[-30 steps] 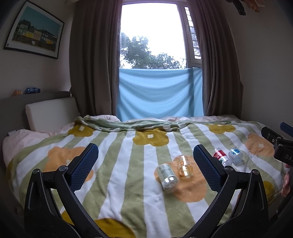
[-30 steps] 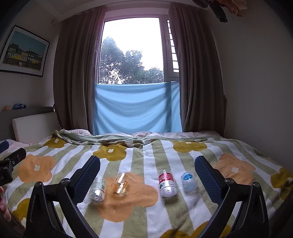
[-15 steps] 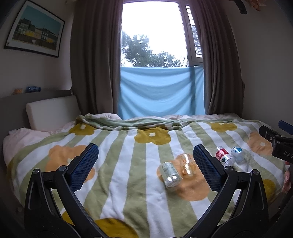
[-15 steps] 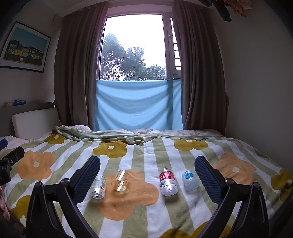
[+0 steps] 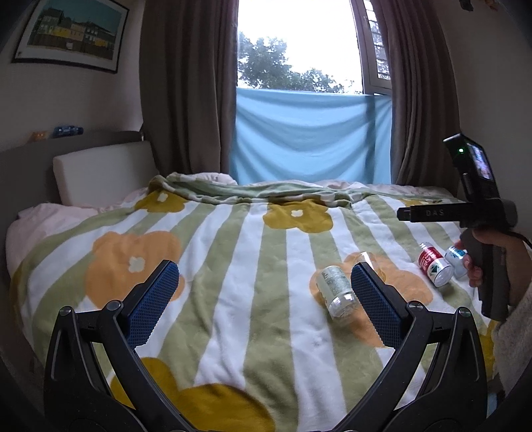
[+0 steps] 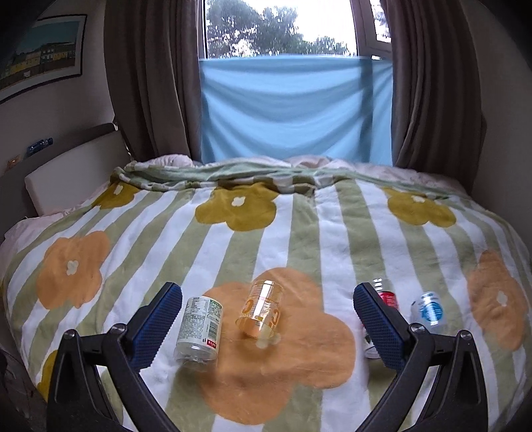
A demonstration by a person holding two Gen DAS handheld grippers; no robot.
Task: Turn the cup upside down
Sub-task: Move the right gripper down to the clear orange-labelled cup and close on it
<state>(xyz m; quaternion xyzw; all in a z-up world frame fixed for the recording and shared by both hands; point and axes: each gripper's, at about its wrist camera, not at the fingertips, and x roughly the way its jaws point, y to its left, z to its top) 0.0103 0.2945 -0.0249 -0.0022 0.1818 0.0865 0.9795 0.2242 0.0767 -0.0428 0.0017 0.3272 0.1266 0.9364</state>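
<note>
Both grippers — left gripper (image 5: 264, 299), right gripper (image 6: 267, 317) — gape wide, empty.

We are in a bedroom in a home. We see a big bed (image 6: 332, 232) with a soft blanket (image 6: 266, 252) on it, striped green and white with yellow and orange flowers. A white pillow (image 5: 103, 172) leans at the head of the bed. Behind the bed is a window (image 5: 299, 43) with trees outside. Long brown curtains (image 5: 186, 86) hang on both sides of it, and a blue cloth (image 6: 292, 109) covers its lower part. A framed picture (image 5: 71, 31) of houses hangs on the wall.
</note>
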